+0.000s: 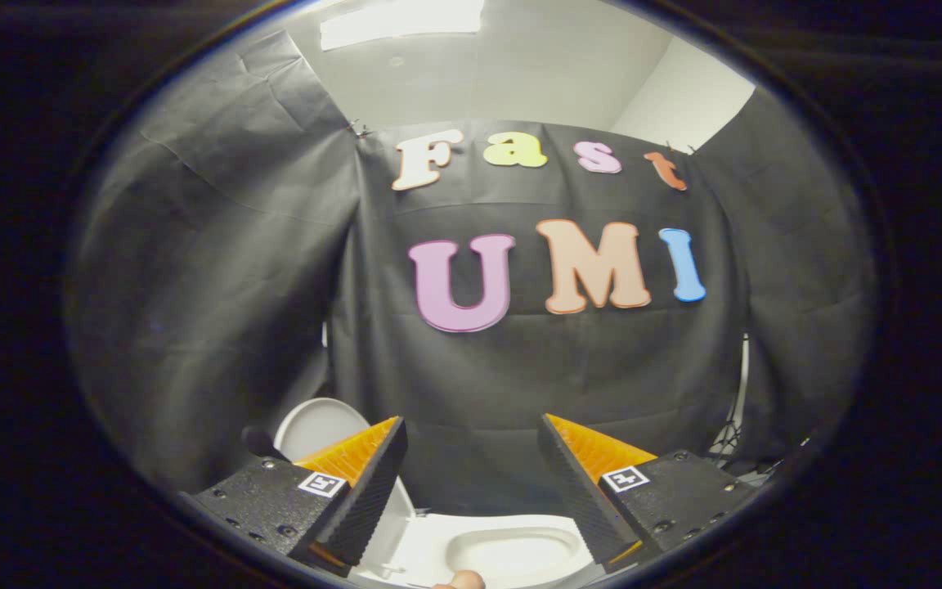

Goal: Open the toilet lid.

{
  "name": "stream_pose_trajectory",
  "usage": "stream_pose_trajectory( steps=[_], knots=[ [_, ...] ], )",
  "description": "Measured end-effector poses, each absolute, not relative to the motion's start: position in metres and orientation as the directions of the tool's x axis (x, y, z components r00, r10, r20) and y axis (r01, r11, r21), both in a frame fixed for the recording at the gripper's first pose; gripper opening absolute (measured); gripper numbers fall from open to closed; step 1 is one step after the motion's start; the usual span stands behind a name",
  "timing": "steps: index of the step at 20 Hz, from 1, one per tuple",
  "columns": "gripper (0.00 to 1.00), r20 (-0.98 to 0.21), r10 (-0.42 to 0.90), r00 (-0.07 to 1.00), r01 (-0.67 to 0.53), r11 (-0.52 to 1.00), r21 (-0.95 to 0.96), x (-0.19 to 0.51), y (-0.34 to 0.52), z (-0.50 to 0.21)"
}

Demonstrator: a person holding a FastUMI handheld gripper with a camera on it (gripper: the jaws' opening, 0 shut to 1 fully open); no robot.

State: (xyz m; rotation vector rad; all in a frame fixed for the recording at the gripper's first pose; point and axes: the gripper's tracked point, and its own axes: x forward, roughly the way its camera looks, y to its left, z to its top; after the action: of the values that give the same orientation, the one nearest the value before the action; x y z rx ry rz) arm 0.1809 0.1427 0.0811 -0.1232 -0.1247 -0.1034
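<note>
You face black cloth wall (pixel 520 368), creased, hung in panels, pinned at top corners. Above it you see white ceiling (pixel 520 74) with bright light panel (pixel 401 18). White wall (pixel 684 102) shows at upper corner beside cloth. Thin stand legs (pixel 728 446) visible past cloth edge, low down.

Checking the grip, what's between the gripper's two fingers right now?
Nothing is held: the gripper is open, with only wall cloth and the toilet bowl showing through the gap in the gripper view.
</note>
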Motion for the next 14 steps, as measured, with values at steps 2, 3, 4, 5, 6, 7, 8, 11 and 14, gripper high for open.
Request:
stream_pose_trajectory(
  steps=[2,3,4,5,6,7,8,11,14],
  knots=[
    [0.98,0.121,-0.154,0.981,0.169,0.978,-0.121,0.173,0.102,0.076],
    [0.98,0.114,-0.174,0.978,0.188,0.974,-0.124,0.169,0.084,0.074],
    [0.98,0.109,-0.191,0.976,0.204,0.971,-0.124,0.166,0.069,0.071],
    [0.98,0.104,-0.201,0.974,0.213,0.970,-0.120,0.164,0.055,0.069],
    [0.97,0.099,-0.206,0.974,0.217,0.969,-0.117,0.162,0.043,0.066],
    [0.98,0.094,-0.214,0.972,0.224,0.968,-0.116,0.160,0.032,0.063],
    [0.98,0.087,-0.225,0.971,0.234,0.965,-0.116,0.159,0.021,0.059],
    [0.98,0.077,-0.245,0.967,0.252,0.961,-0.115,0.155,-0.005,0.050],
    [0.98,0.061,-0.268,0.962,0.273,0.955,-0.113,0.153,-0.026,0.041]
  ],
)
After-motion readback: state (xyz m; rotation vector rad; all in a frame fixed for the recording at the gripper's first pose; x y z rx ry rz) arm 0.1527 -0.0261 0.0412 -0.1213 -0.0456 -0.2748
